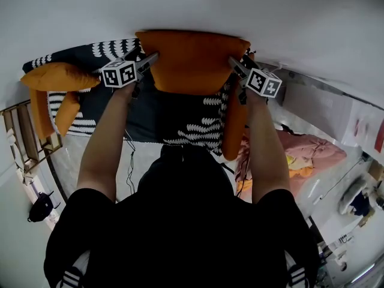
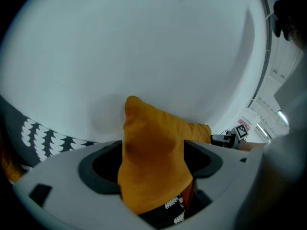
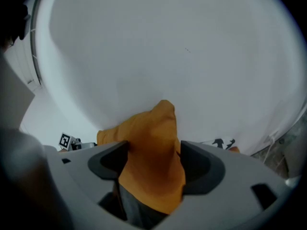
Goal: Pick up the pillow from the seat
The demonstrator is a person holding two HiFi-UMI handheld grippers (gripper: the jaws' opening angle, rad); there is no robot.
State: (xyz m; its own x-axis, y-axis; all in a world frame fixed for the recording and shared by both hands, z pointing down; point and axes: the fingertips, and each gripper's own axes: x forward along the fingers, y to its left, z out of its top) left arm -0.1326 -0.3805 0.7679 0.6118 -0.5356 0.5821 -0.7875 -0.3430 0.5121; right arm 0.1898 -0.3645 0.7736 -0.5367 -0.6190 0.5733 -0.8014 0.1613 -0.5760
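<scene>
A person stands over a seat and reaches forward with a tool in each hand towards an orange pillow (image 1: 192, 62). The pillow stands on its edge at the back of the seat (image 1: 150, 110), against a plain white wall (image 1: 198, 5). The left tool (image 2: 153, 164) has one upper corner of the pillow between its jaws. The jaws stand wide, with dark gaps showing beside the fabric, so nothing is clamped. The right tool (image 3: 154, 166) has the opposite corner between its jaws, which are also spread and not squeezing. The step in hand looks like the grasp itself, with both tools in place around the corners and no hold taken yet. The next move probably calls for both tools to close firmly on the soft corners and then lift together, so the pillow rises level and does not sag out of one side. The seat has a dark cover with rows of white marks (image 1: 198, 122). A second orange pillow (image 1: 57, 77) lies at its left end, and an orange bolster (image 1: 235, 125) hangs at its right edge. A wooden slatted frame (image 1: 24, 131) stands further left, a black bag (image 1: 41, 207) sits on the floor, and a crumpled pink cloth (image 1: 312, 152) lies to the right.
</scene>
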